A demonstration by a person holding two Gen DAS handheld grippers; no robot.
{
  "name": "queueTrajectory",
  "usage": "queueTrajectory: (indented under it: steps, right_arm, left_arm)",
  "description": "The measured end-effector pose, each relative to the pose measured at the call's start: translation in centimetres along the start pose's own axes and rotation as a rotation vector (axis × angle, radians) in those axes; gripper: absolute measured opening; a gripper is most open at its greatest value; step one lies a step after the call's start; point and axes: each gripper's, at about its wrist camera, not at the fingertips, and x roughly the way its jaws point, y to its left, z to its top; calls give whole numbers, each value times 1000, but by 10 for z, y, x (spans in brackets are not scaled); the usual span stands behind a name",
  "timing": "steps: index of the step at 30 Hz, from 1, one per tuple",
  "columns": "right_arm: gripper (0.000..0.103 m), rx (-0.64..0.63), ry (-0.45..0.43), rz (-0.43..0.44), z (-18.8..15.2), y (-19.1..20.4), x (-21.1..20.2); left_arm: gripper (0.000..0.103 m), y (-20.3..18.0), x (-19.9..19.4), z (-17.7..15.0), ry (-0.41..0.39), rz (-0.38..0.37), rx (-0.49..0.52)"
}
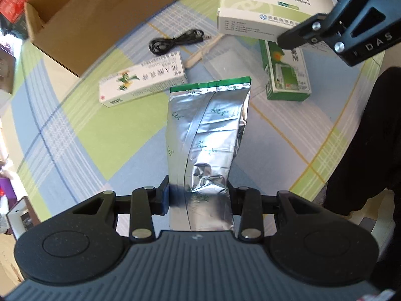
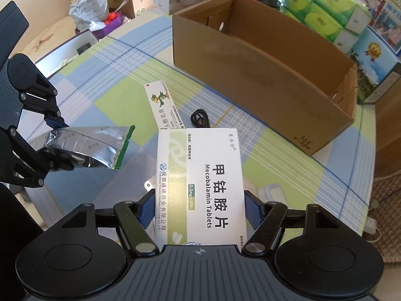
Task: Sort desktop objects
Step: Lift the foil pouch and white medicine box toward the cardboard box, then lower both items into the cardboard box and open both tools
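Above the checked blue-and-green tablecloth (image 1: 75,130), both task items are already lifted: the crinkled silver foil pouch with a green sealed edge (image 1: 208,135) is pinched at its near end by the left gripper (image 1: 198,200), and the white Mecobalamin tablet carton (image 2: 200,183) is clamped across its width by the right gripper (image 2: 199,210). The pouch looks light, soft and slick, so it probably sags and could slip; a hold closer to its middle would likely steady it. The carton looks light and stiff but crushable, best held by its flat sides as now. To the far side stands the open brown cardboard box (image 2: 263,75), apparently empty and the likely destination. The left wrist view alone shows the green upright medicine box (image 1: 288,75) and a pale wooden stick (image 1: 203,50); the right view alone shows the box's interior. Both show the long white carton with a green dragon (image 1: 142,80) and the coiled black cable (image 1: 173,42).
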Motion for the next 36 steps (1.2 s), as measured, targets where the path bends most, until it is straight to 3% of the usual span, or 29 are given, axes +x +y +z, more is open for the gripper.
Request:
queueTrajectory:
  steps: [15, 36]
  right_arm:
    - [68, 11, -33, -57, -4, -8, -50]
    - [68, 31, -28, -69, 1, -45, -54]
  left_arm:
    - [33, -2, -58, 14, -42, 74, -28]
    - [33, 16, -80, 60, -101, 80, -65]
